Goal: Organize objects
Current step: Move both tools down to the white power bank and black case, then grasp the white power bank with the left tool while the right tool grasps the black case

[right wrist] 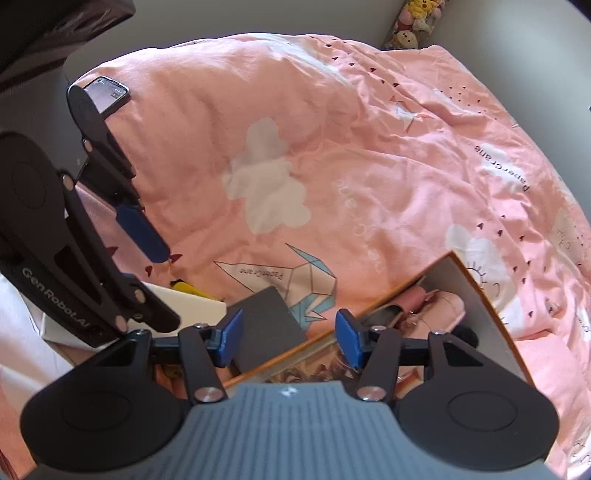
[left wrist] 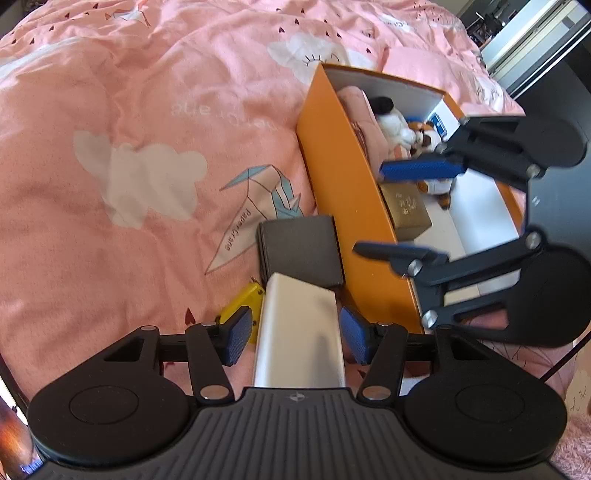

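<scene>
Left wrist view: left gripper [left wrist: 295, 334] stands apart around the silver power bank [left wrist: 299, 332], pads clear; right gripper [left wrist: 402, 214], at 3 o'clock, gapes empty over the orange box [left wrist: 340, 184].

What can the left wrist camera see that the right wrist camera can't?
Only the left wrist view shows the gold box and plush toys inside the orange box. Only the right wrist view shows a phone at the bed's edge and stuffed toys in the far corner. Both show the pink duvet, the dark grey pad, the silver power bank and both grippers, left gripper and right gripper, with jaws open.
</scene>
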`<action>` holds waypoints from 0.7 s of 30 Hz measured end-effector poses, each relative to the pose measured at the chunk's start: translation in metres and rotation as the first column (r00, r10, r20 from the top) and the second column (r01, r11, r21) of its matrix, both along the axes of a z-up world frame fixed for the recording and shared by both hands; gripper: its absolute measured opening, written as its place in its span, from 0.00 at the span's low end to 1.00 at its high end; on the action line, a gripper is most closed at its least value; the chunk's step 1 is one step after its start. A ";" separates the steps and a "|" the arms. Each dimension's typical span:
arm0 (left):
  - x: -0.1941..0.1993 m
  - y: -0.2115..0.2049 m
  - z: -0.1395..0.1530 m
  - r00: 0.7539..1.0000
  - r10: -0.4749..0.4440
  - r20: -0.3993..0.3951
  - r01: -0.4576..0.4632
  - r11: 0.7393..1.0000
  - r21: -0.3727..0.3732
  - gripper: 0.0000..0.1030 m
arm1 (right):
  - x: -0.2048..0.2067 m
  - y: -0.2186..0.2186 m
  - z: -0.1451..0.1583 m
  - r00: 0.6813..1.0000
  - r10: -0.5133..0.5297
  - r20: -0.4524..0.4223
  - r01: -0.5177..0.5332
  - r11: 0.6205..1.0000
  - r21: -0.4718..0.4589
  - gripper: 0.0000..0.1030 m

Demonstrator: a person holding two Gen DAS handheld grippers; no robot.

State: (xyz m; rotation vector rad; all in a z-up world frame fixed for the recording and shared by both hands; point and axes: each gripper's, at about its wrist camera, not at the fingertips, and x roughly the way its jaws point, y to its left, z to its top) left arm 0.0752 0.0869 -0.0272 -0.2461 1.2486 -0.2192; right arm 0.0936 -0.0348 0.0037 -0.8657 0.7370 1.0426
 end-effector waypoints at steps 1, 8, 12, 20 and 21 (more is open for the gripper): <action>-0.001 -0.003 -0.002 1.000 -0.011 -0.008 0.011 1.000 0.009 0.65 | 0.001 -0.005 0.003 1.000 -0.011 -0.001 0.011 1.000 0.006 0.55; 0.000 -0.004 -0.032 0.992 0.017 -0.122 -0.019 1.000 -0.015 0.67 | 0.002 -0.024 0.005 0.998 -0.059 -0.010 0.059 0.998 0.006 0.55; 0.001 0.002 -0.037 0.988 0.046 -0.146 -0.054 0.997 -0.053 0.64 | -0.002 -0.022 0.003 0.999 -0.051 -0.017 0.052 0.999 0.011 0.56; 0.002 0.004 -0.052 0.977 0.076 -0.197 -0.100 0.988 -0.117 0.58 | -0.005 -0.013 0.002 0.999 -0.033 -0.006 0.033 0.999 0.014 0.56; 0.000 0.003 -0.049 0.981 0.077 -0.178 -0.098 0.989 -0.110 0.54 | -0.005 -0.014 0.002 0.999 -0.032 -0.009 0.032 0.999 0.013 0.56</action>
